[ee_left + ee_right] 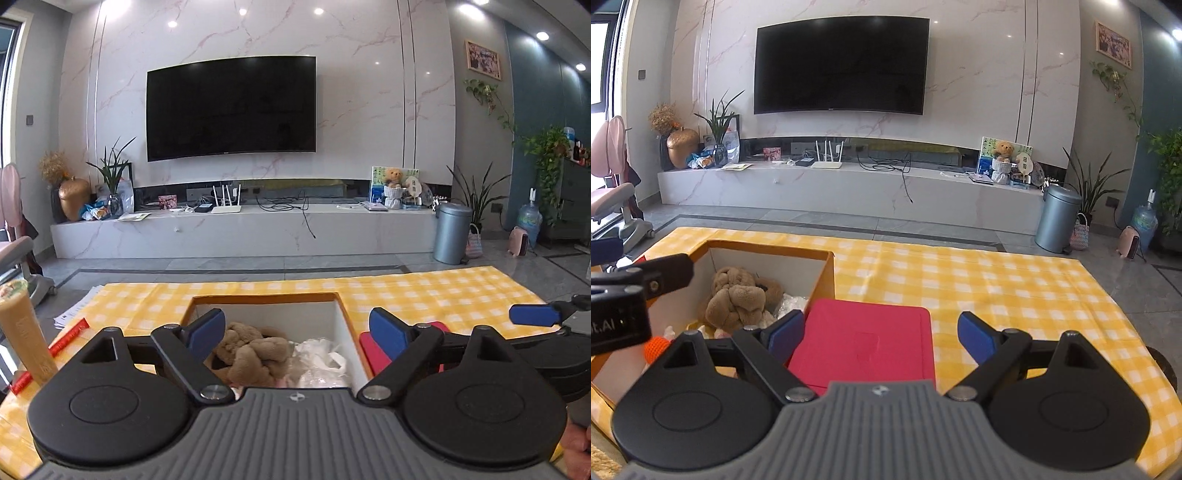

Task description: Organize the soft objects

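An open cardboard box (343, 321) with white inner walls sits on the yellow checked tablecloth (424, 295). Inside lie a brown plush toy (255, 354) and crumpled clear plastic (321, 358). My left gripper (297, 332) is open and empty, hovering over the box. In the right wrist view the box (827, 269) holds the plush (738, 299), plastic (792, 304) and an orange knitted item (657, 347). My right gripper (881, 338) is open and empty above a flat red lid (864, 343) lying right of the box. The lid also shows in the left wrist view (369, 350).
A tall yellow drink cup (22, 332), a red strip (70, 336) and papers (74, 314) are at the table's left. The tablecloth (1015, 288) stretches right. Beyond are the TV console (240, 229), a grey bin (452, 232) and a chair (620, 206).
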The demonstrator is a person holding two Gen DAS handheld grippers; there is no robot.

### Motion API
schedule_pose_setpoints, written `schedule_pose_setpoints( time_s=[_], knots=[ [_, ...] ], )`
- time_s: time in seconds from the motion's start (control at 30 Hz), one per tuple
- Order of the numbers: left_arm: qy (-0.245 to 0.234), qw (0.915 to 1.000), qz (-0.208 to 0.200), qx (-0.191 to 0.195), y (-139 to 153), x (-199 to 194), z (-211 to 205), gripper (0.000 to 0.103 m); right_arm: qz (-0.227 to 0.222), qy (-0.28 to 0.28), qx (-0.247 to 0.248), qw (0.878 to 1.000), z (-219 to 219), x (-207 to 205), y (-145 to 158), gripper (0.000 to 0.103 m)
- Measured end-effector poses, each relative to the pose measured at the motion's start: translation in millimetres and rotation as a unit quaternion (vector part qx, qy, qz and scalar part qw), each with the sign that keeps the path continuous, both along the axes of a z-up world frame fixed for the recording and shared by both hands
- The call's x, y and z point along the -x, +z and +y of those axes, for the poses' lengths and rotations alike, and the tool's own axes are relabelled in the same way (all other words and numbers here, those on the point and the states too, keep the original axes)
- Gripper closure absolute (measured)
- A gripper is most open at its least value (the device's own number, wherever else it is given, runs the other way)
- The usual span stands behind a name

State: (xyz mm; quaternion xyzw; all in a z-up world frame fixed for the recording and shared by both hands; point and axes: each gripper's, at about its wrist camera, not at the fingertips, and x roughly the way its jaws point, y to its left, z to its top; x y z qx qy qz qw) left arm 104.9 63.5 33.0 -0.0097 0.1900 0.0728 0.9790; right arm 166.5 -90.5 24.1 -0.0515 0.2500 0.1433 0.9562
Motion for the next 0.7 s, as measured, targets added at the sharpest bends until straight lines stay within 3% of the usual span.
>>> schedule_pose_setpoints(
  time_s=[0.2, 0.7],
  knots=[
    [0.011, 0.9995, -0.016, -0.024, -4, 1, -4, 0.000, -0.001, -0.001, -0.015, 1.000, -5, 2, -1, 0.015],
    [0.012, 0.9996, 0.018, -0.016, -11, 1, -2, 0.000, 0.005, -0.010, -0.036, 0.999, -14, 1, -1, 0.015]
  ],
)
